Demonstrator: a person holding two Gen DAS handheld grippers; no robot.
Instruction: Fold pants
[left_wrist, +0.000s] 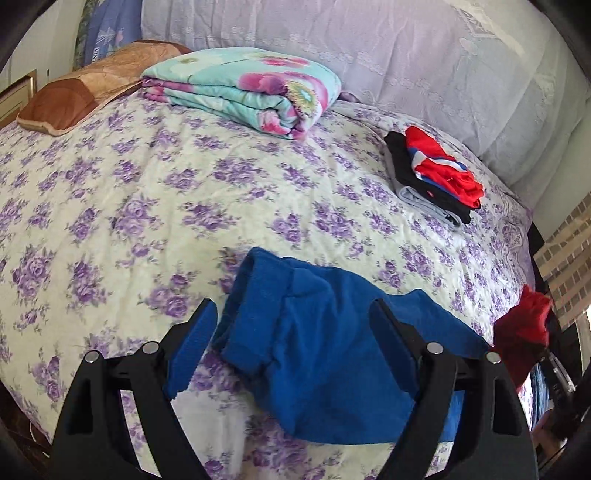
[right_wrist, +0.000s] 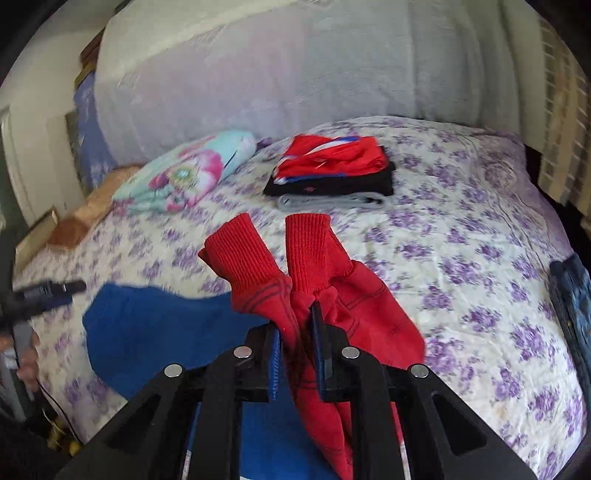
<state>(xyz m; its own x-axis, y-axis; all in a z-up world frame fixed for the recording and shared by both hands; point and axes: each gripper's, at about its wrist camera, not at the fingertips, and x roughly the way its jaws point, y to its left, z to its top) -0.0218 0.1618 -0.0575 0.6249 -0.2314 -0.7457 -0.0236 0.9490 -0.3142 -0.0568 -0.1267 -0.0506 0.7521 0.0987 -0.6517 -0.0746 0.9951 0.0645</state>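
The pants are red and blue. Their blue part lies crumpled on the floral bedspread near the bed's front edge. My left gripper is open just above it, one finger on each side, holding nothing. My right gripper is shut on the red legs and holds them lifted; the two ribbed cuffs stick up past the fingertips. The blue part lies below and left of it. The red cloth also shows at the right edge of the left wrist view.
A stack of folded clothes, red on black on grey, sits at the far right of the bed. A folded floral blanket and a brown pillow lie at the back left. A dark blue garment lies at the bed's right edge.
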